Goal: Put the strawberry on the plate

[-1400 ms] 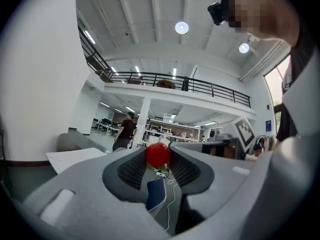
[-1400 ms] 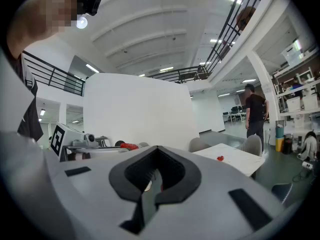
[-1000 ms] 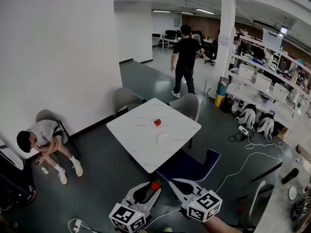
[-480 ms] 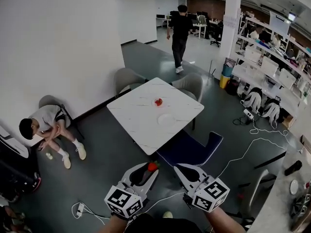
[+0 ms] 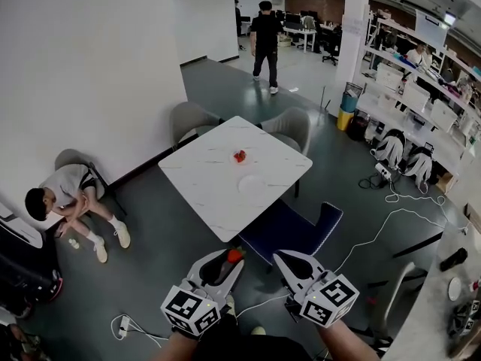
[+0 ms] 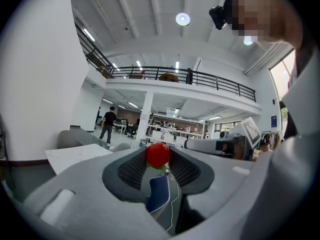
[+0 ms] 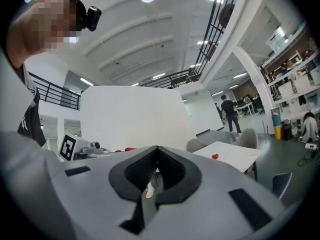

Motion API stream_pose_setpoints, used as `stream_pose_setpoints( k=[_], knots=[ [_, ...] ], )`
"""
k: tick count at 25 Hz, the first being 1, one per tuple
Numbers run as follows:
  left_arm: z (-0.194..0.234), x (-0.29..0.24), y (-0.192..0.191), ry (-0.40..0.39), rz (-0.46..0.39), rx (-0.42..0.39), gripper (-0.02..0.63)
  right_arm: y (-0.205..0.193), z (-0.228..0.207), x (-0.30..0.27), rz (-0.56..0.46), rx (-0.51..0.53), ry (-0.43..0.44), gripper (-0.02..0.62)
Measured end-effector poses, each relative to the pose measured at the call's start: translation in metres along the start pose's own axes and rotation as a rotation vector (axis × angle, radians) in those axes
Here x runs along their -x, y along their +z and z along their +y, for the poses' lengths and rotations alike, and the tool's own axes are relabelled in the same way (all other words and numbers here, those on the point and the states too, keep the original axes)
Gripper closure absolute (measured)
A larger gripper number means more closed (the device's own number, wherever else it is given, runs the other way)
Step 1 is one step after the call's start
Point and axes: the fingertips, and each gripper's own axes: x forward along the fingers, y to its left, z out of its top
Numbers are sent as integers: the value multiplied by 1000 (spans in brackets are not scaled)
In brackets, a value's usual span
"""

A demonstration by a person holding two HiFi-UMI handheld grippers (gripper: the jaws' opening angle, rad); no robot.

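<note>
At the lower centre of the head view, the left tool (image 5: 231, 260) is clamped on the strawberry (image 6: 158, 154) at its tips. The plate (image 5: 253, 184) lies well apart, further up the frame on the white bench (image 5: 199, 180). The right tool (image 7: 156, 153) is closed and empty.

Bright ceiling lamps (image 6: 182, 18); fisheye bending, dark corners; jaws seemingly soft.
</note>
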Motion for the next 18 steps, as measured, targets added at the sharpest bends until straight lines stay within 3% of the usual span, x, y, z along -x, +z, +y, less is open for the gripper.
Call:
stream_pose_setpoints(
  k=[9, 18],
  knots=[
    [57, -50, 1, -47, 10, 16, 459, 3, -45, -55, 12, -19, -53, 594],
    [167, -103, 19, -95, 35, -12, 459, 26, -94, -171, -9, -25, -123, 594]
  ],
)
